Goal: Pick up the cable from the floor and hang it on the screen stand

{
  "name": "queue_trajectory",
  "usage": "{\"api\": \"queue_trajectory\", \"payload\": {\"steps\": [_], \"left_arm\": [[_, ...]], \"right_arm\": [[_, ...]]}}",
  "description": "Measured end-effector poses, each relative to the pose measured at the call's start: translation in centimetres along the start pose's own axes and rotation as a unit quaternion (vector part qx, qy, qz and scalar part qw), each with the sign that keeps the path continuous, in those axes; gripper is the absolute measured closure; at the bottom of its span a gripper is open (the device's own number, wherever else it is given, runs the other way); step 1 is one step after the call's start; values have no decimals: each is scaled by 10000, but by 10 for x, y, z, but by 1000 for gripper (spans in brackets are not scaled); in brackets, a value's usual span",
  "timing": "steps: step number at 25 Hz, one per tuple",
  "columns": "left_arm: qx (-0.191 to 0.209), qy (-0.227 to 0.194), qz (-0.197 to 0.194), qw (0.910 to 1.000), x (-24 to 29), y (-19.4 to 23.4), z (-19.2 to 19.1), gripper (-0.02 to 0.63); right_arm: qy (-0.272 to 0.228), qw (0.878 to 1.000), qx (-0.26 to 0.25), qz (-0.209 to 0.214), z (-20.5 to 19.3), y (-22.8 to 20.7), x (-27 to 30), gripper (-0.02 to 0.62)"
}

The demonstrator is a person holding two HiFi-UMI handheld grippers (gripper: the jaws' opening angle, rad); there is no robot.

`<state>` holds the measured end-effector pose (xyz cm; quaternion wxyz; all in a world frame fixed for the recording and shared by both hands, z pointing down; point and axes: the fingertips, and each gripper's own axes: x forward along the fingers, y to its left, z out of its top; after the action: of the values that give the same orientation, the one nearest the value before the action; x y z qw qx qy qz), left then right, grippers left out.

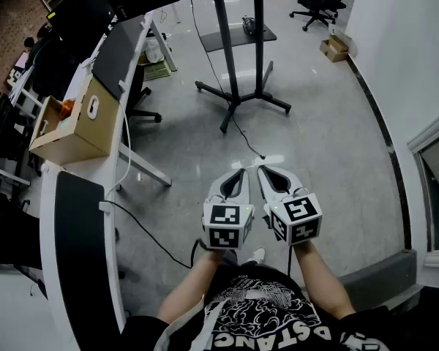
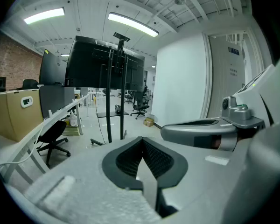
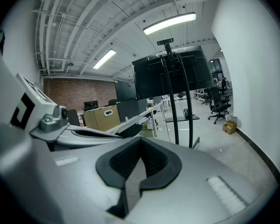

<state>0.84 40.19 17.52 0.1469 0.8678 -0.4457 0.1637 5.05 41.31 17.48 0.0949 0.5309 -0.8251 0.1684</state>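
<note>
Grey left tool (image 1: 243, 171) and right tool (image 1: 262, 167) both closed, empty — black cable (image 1: 243, 131) on floor (image 1: 329, 145)

Left hand-held gripper (image 1: 242, 172) and right hand-held gripper (image 1: 263, 167) — side by side, jaws together.

Ceiling strip light (image 2: 133, 24) is blowing out to white in my left gripper view; a second strip (image 3: 169, 23) is glaring likewise in the right gripper view. Room is reading bright and even. The floor (image 1: 314, 145) is shining pale, picking up small reflections; shadows on it are falling soft. The screen (image 2: 102, 62) is showing as a near-black slab against the light. All views are bending hard at the edges, corners going black. Near shell of my left gripper (image 2: 142, 143) is blurring, grainy.
</note>
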Motion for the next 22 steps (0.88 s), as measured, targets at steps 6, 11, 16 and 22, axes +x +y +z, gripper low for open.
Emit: {"api": "queue_trajectory", "payload": {"steps": [6, 11, 16, 22], "left_arm": [[52, 97, 21, 9999, 2, -1, -7, 607], [45, 194, 21, 9998, 4, 0, -16, 607], [-125, 274, -98, 9995, 19, 2, -21, 607], [-205, 421, -241, 9986, 53, 11, -23, 607]], "right_arm": [[42, 10000, 11, 19, -4, -4, -2, 591], [95, 9999, 107, 16, -13, -5, 0, 591], [250, 9996, 81, -62, -20, -11, 10, 591], [433, 9988, 153, -172, -23, -31, 35, 591]]}}
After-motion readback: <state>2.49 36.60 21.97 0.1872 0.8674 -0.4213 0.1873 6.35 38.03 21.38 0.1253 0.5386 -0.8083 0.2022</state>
